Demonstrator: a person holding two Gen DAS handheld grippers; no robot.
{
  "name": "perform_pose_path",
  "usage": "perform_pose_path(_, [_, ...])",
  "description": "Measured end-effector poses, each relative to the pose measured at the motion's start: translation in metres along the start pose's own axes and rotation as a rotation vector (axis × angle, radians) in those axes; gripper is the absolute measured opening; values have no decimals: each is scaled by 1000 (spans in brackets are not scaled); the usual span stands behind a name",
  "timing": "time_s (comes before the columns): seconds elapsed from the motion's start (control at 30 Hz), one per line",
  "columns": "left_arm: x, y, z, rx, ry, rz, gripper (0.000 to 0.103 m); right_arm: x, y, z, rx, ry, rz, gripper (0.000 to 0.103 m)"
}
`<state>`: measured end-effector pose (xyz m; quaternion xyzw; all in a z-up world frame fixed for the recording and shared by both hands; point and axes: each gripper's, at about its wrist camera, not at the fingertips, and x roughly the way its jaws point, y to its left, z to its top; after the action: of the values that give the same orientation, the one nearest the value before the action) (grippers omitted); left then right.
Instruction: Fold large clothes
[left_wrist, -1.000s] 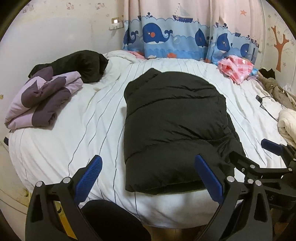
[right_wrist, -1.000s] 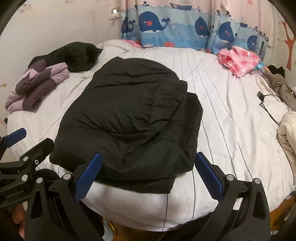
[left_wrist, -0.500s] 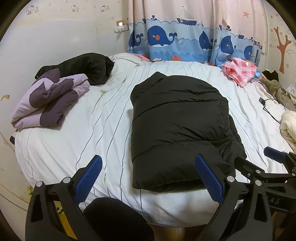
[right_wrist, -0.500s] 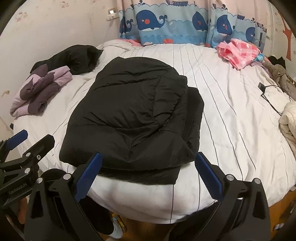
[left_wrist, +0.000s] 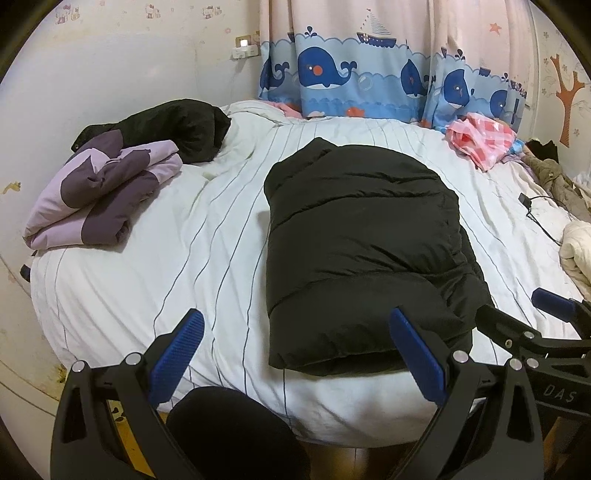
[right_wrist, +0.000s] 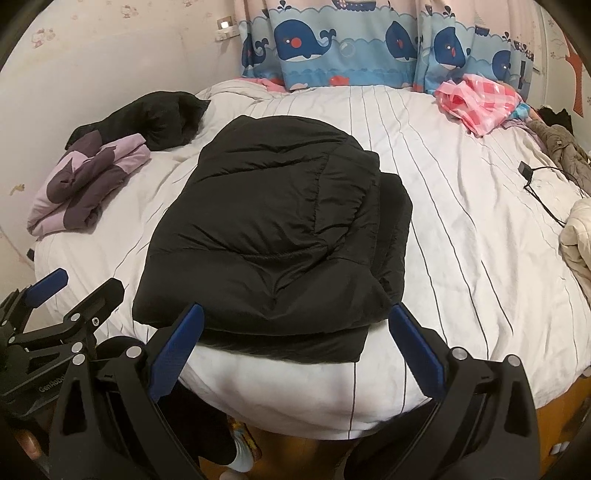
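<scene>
Black puffer jacket (left_wrist: 362, 254) lies folded in a thick block near the front edge of the striped bed (left_wrist: 177, 254). Left gripper (left_wrist: 295, 354) fingers wide apart, empty, above the bed edge. Right gripper (right_wrist: 295, 350) fingers also wide, holding nothing, just off the jacket's near hem. Purple folded garment (left_wrist: 96, 192) and another black garment (left_wrist: 177, 129) sit far left; pink checked cloth (left_wrist: 480, 138) far right.

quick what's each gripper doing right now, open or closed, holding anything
Left gripper: open, holding nothing, above the bed edge.
Right gripper: open, holding nothing, before the black jacket.
</scene>
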<state>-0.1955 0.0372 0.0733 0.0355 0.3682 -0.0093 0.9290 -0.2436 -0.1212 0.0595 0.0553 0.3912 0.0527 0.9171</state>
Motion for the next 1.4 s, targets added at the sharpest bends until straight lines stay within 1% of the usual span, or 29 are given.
perform_pose_path(0.53, [1,4,0,-6,11,1,96,1,5,-2,10,16,10,97])
perform_pose_path(0.83, [-1,4,-3,1,-2,21,96,2,5,-3,11,21,14,97])
perform_pose_path(1.4, [-3,7,0,-8,-5,26,96,7,5,-3,6,29,26,97])
